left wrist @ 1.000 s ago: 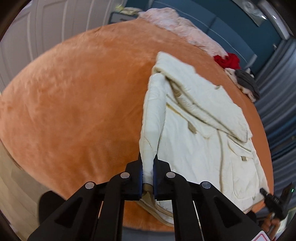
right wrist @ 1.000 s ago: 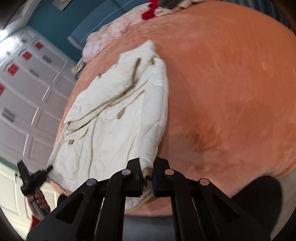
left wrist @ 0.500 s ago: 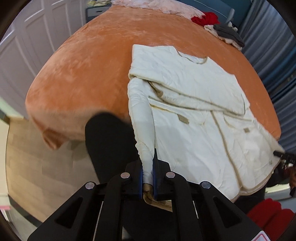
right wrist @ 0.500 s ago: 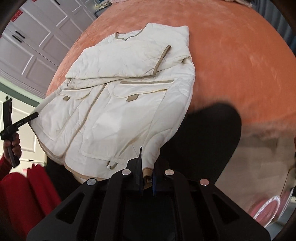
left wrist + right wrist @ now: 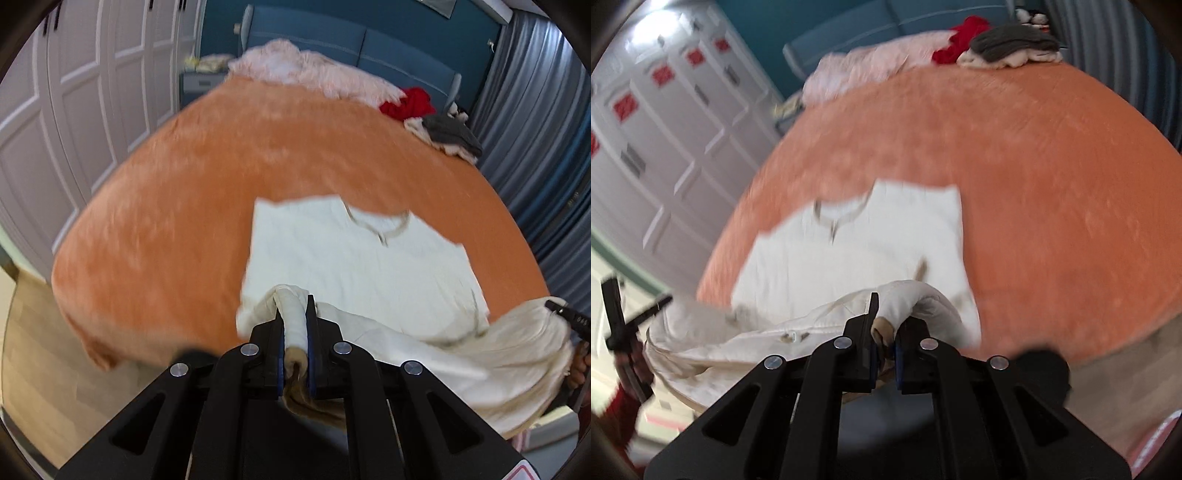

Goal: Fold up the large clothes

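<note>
The cream quilted jacket lies on the orange plush bed cover, collar toward the headboard, its upper half flat on the bed and its lower hem lifted off the near edge. It looks soft, puffy and light for its bulk, so it should drape and sag between the two holds rather than keep a line; the padded shell is probably a little slick, so a deep bite on the tan-trimmed hem corners seems the safest hold.

The left gripper has its fingers closed tightly on a rolled bunch of hem at the jacket's left corner. The right gripper pinches the opposite hem corner the same way, tan trim showing between its fingers. Between them the hem hangs in a loose swag.

Farther off, a pink fluffy blanket, a red garment and a grey and cream pile of clothes sit by the blue headboard. White wardrobe doors carry red stickers, too blurred to read; no brand or writing is legible.
</note>
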